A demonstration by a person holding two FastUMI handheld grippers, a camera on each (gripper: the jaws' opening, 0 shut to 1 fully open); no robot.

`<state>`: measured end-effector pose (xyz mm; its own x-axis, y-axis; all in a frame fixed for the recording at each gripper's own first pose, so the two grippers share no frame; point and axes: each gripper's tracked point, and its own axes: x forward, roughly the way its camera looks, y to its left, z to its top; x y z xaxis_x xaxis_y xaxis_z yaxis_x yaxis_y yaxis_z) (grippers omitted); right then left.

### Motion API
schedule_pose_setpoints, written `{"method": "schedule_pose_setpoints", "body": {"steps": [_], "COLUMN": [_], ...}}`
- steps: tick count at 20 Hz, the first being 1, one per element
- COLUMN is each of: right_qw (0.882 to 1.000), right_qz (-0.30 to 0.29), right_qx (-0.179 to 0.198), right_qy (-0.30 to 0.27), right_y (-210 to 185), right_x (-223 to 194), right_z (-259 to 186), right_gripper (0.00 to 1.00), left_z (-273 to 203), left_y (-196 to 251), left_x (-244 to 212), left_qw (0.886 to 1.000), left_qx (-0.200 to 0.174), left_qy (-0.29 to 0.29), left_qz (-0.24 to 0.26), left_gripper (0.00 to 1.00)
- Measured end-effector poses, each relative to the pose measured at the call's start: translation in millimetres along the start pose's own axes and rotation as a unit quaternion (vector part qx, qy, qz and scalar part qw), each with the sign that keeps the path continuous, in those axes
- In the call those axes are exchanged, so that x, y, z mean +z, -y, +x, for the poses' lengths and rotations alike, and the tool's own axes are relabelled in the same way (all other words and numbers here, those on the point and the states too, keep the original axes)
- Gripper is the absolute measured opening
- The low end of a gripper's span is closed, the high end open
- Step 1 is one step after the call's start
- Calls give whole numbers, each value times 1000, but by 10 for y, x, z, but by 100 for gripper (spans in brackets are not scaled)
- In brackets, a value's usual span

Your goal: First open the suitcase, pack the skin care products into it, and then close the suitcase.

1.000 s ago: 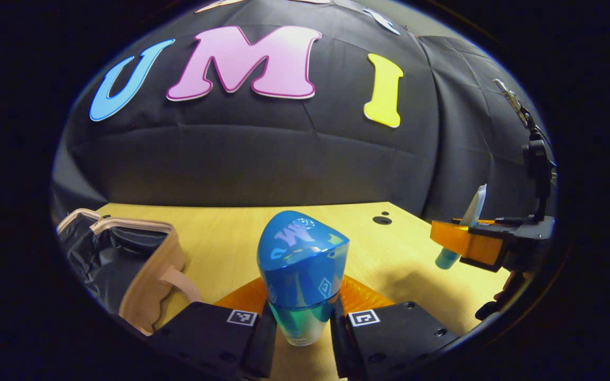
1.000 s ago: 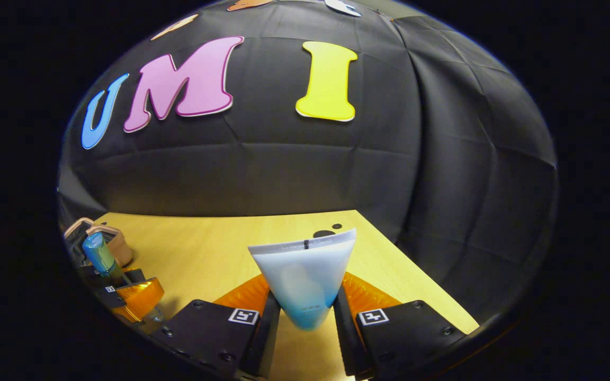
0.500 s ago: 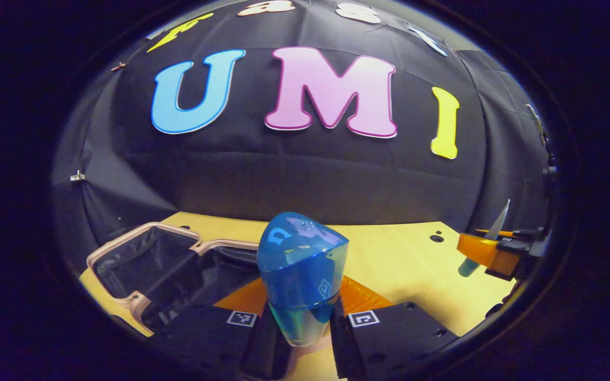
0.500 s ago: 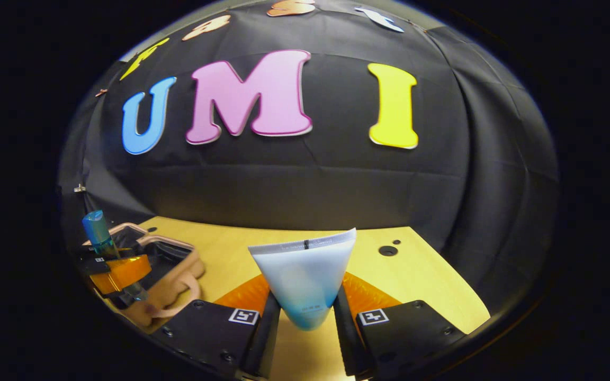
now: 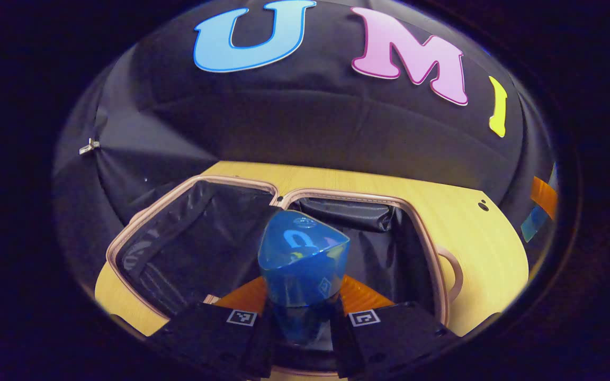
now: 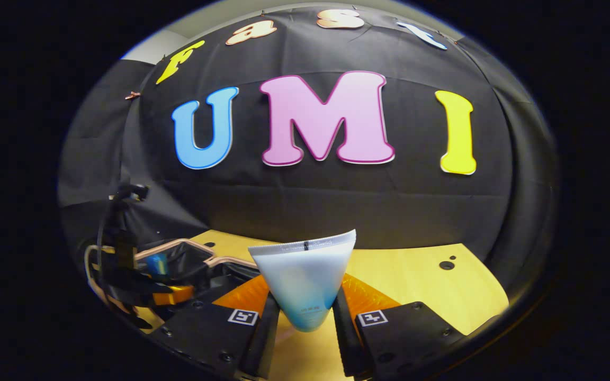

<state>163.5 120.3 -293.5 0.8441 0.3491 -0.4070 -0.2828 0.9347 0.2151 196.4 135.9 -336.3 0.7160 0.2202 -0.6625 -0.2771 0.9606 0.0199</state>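
Yellow desk [image 5: 495, 254] and black booth wall frame my work; since a second ago my left hand-held gripper [image 5: 302, 330] has swung from bare desk to hang over the open suitcase [image 5: 416, 222], clamping the blue bottle [image 5: 303, 267] upright, cap pointing up. My right hand-held gripper [image 6: 305, 325] pinches the pale tube [image 6: 305, 275], crimped end upward, right of the suitcase.

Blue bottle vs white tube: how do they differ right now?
The blue bottle is glossy and rigid with a blue cap; the white tube is matte, with its flat crimped end up. The bottle hangs over the open suitcase; the tube is over the bare table. Both are clamped upright, by the left gripper and the right gripper.
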Motion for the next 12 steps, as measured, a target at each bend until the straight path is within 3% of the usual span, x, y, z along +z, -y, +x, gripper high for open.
{"method": "schedule_pose_setpoints", "body": {"steps": [4,5,6,8,12], "right_qw": [1000,1000,999,999,999], "right_qz": [9,12,18,29,32], "right_qx": [23,26,29,27,7], "right_qy": [-6,-9,-14,-16,-7], "right_y": [-320,-373,-423,-457,-387], "right_x": [99,99,97,147,254], "right_z": [-146,-178,-204,-229,-198], "right_gripper": [53,48,53,53,53], "left_z": [246,314,381,488,661], "left_y": [28,58,78,93,105], "left_x": [-151,-190,-264,-263,-316], "left_qw": [997,995,992,989,981], "left_qx": [-25,-34,-35,-33,-21], "left_qy": [-72,-94,-119,-142,-178], "left_qz": [30,22,13,24,68], "left_gripper": [51,48,48,52,48]}}
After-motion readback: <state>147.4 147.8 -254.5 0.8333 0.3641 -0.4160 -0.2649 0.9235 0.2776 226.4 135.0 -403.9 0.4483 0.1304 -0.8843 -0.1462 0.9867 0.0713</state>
